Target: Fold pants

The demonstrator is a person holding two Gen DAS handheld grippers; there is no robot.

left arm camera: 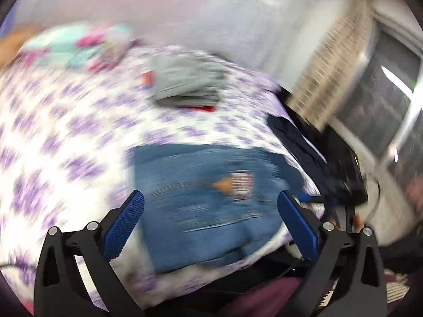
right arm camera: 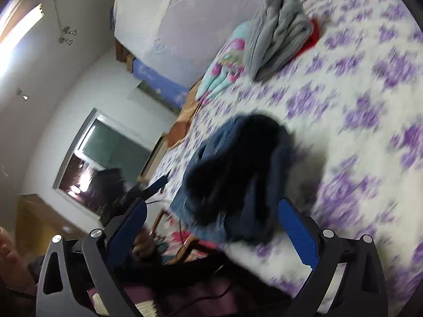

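jeans (left arm camera: 201,200) on bed (left arm camera: 66,132), probably clothes pile (left arm camera: 189,82) behind

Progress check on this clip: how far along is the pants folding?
Done, apparently: the jeans lie as a compact folded block on the bedspread. In hand: nothing; left gripper and right gripper are open. Left: a dark garment lies bunched, unfolded.

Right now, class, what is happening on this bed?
A person holds two grippers above a purple-flowered bedspread. Both the left gripper and the right gripper are open and hold nothing. Folded blue jeans lie ahead of the left one, a dark garment nearby. A folded grey garment sits farther back.
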